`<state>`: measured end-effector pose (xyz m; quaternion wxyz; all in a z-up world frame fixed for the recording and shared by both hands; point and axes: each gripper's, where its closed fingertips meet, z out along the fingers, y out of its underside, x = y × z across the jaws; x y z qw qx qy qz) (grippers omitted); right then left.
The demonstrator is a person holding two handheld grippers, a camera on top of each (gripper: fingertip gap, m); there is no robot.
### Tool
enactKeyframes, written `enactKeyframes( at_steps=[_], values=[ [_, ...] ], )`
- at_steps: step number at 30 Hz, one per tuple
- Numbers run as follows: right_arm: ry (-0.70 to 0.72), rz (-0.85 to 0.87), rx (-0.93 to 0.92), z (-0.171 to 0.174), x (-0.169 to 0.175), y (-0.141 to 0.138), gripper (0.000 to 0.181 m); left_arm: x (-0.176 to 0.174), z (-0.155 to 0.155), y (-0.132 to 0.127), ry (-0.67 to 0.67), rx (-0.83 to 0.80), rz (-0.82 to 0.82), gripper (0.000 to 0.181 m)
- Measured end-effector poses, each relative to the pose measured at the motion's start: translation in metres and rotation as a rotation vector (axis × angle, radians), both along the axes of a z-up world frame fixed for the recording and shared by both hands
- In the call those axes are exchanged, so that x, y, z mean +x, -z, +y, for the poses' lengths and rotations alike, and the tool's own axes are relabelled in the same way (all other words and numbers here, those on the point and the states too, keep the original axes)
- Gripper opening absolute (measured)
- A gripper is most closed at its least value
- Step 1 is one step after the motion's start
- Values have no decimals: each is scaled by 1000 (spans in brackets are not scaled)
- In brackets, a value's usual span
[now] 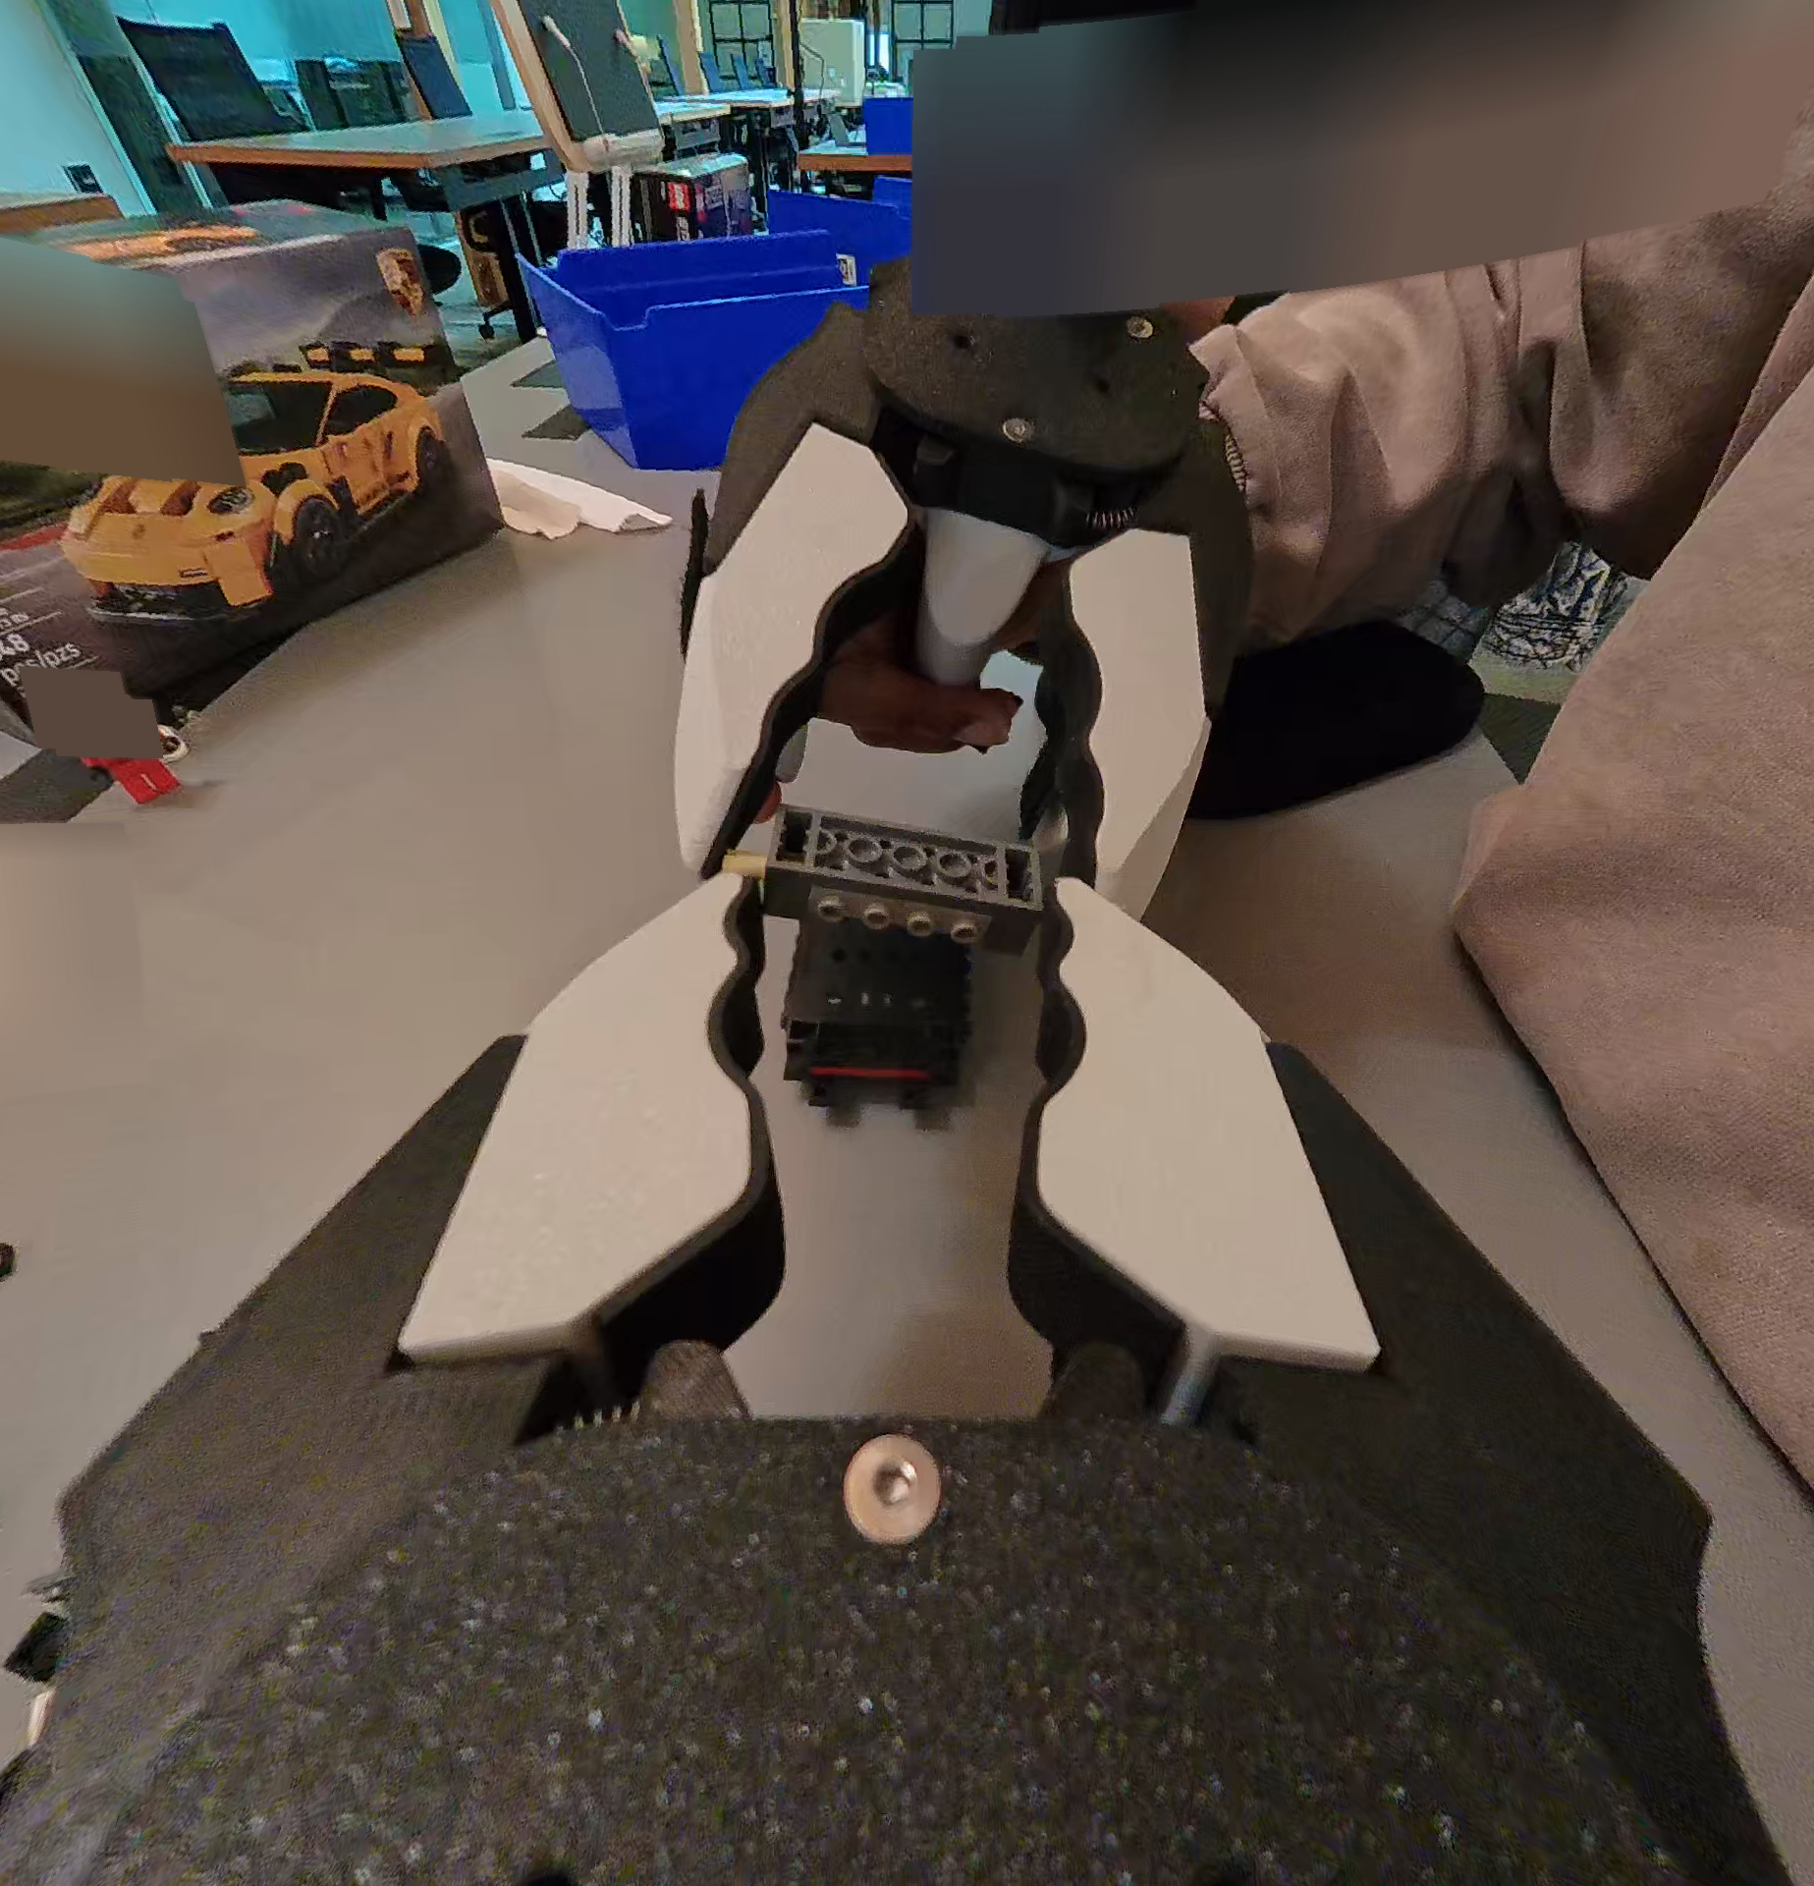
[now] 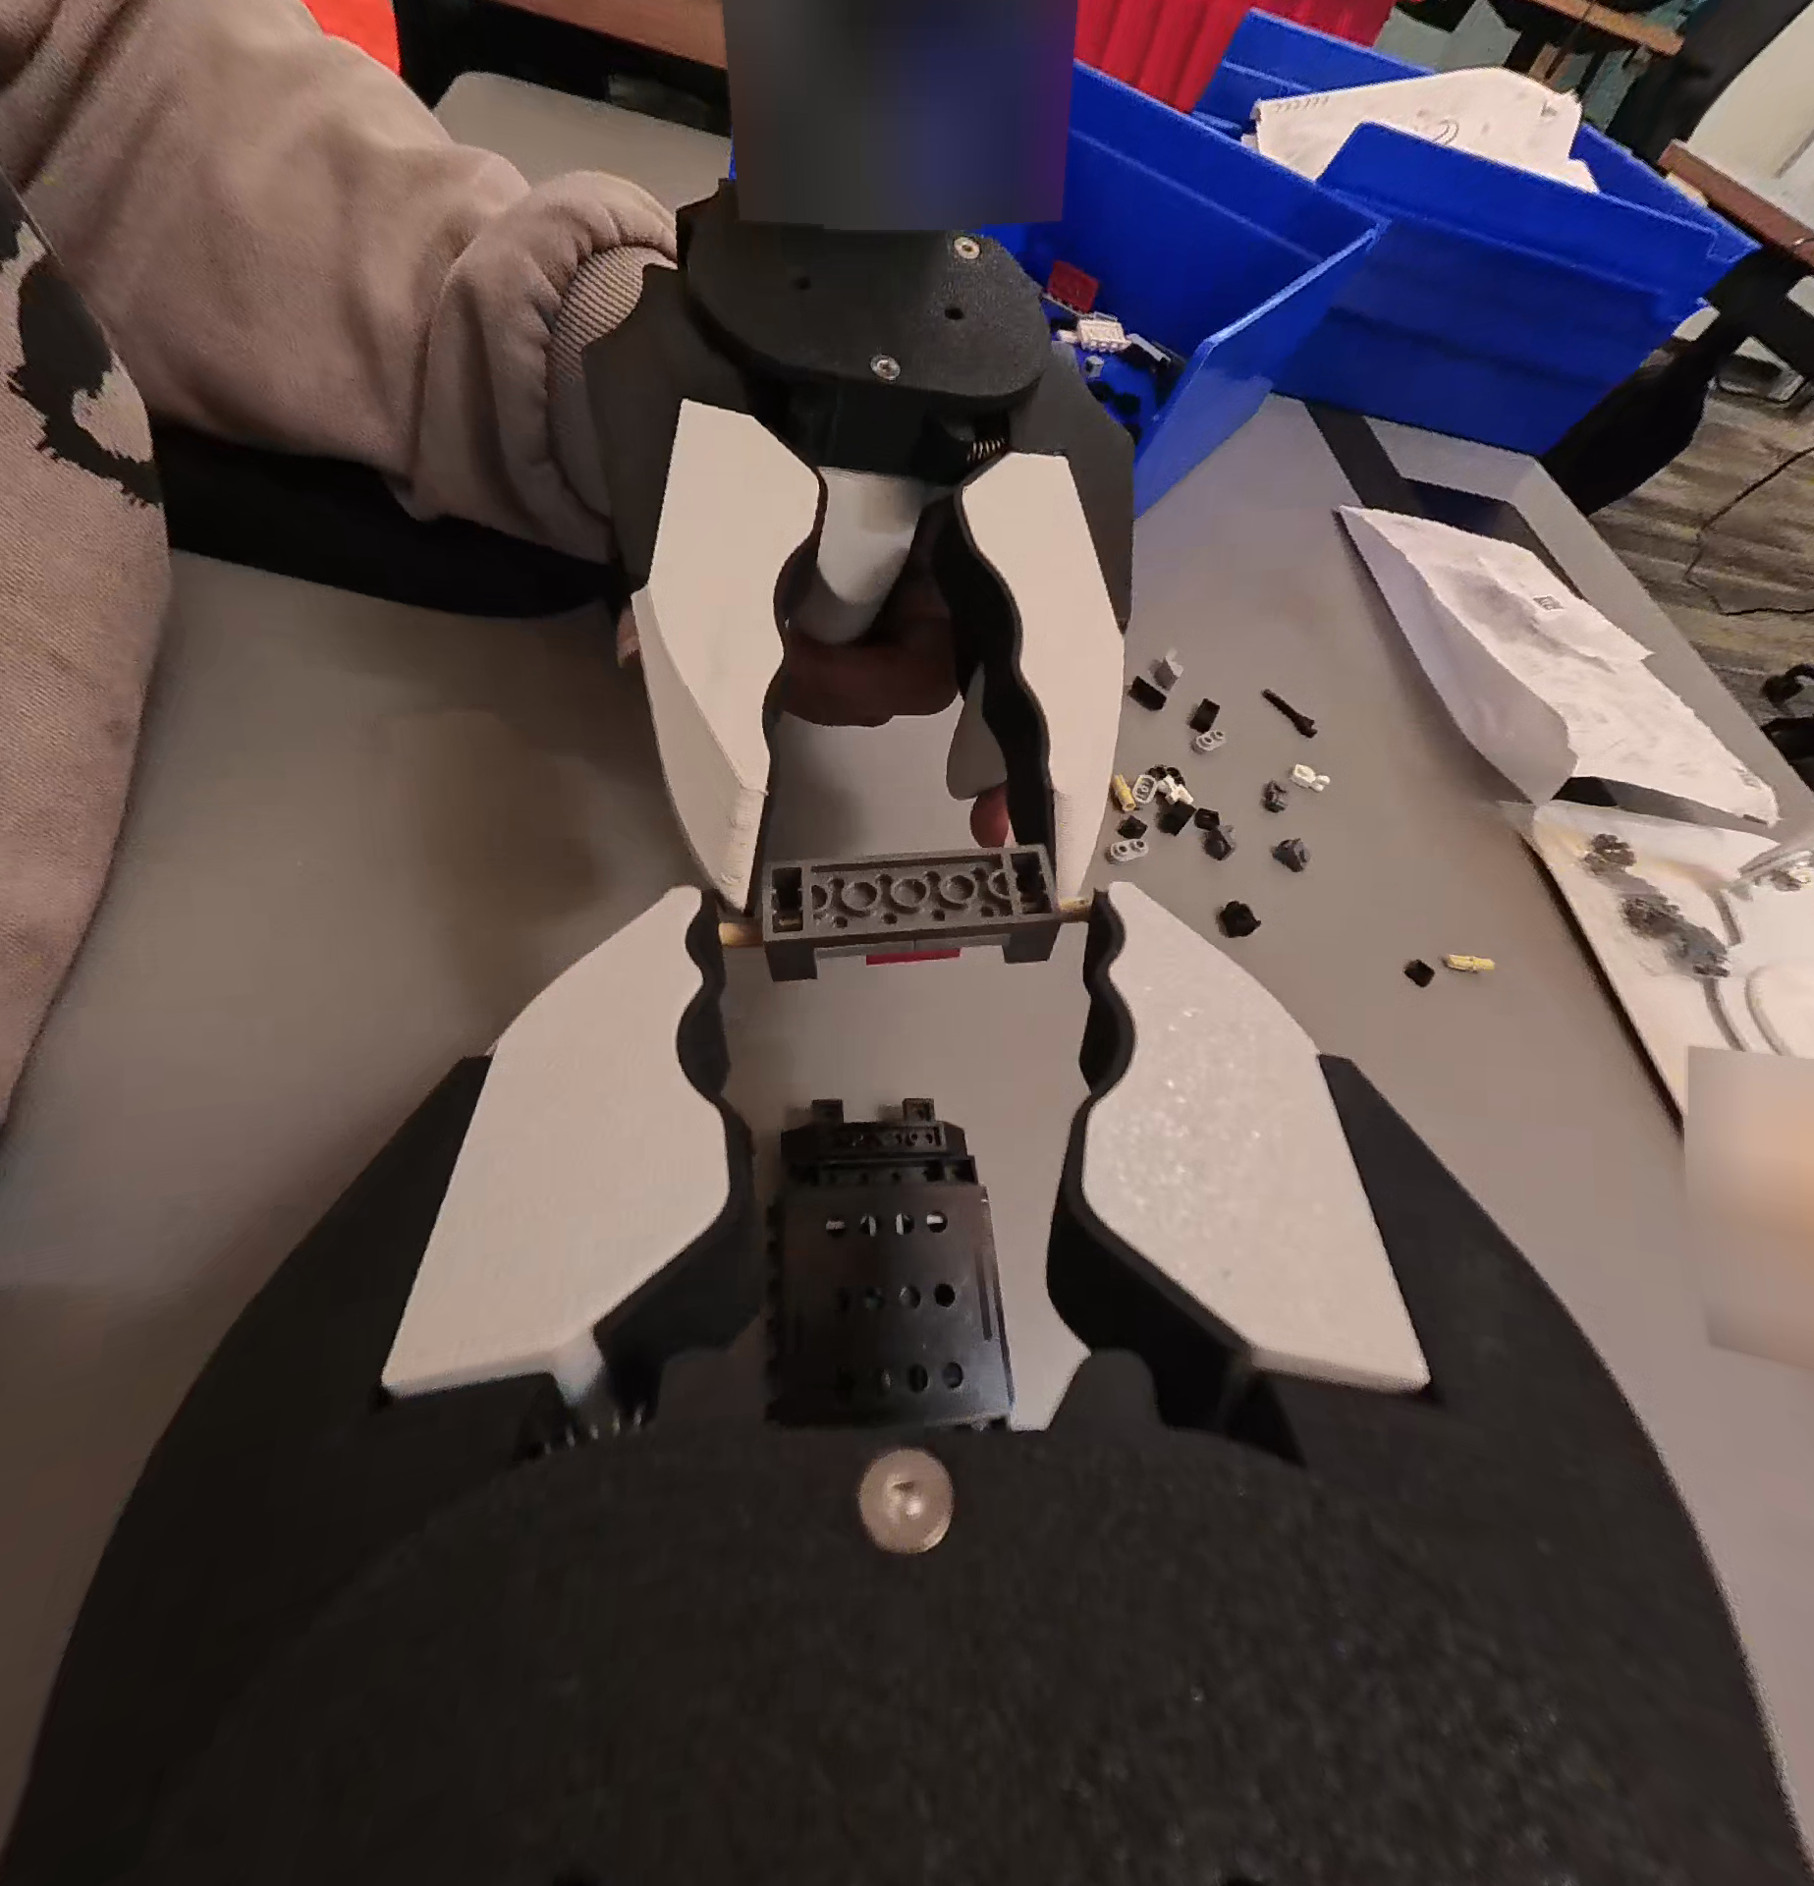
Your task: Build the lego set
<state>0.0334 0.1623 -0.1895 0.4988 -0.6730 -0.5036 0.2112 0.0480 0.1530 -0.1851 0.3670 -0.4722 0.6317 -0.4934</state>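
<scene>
A grey brick assembly [image 1: 902, 883] with tan pins sticking out of both ends hangs above the table between two facing grippers. My left gripper [image 1: 894, 903] is shut on the brick's two ends. My right gripper [image 2: 902, 908] comes from the opposite side, and its fingertips [image 2: 703, 919] press on the tan pin ends, so it is closed around the same assembly [image 2: 902, 898]. A black lego assembly [image 2: 887, 1296] lies flat on the grey table [image 2: 372, 816] below, also in the left wrist view [image 1: 882, 1021].
A lego box with a yellow car [image 1: 270, 490] stands at the left. Blue bins [image 2: 1392, 265] stand at the table's far side. Loose small pieces [image 2: 1209, 796] and paper bags [image 2: 1535, 663] lie to the right. A person's grey sleeve [image 1: 1494, 408] is close by. Only a small space, under 4 cm, lies between the two pairs of fingers.
</scene>
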Motion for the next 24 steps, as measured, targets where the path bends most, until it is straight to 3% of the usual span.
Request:
enactKeyframes(
  at_steps=[9, 16, 24],
  values=[
    [-51, 6, -101, -6, 1, 3, 70, -8, 2, 11, 49, 70, 29, 51],
    [3, -282, -276, -14, 50, 62, 75, -6, 11, 48, 33, 16, 203, 51],
    [-13, -364, -309, -13, 54, 86, 75, 0, 6, 71, 53, 22, 373, 51]
  ],
)
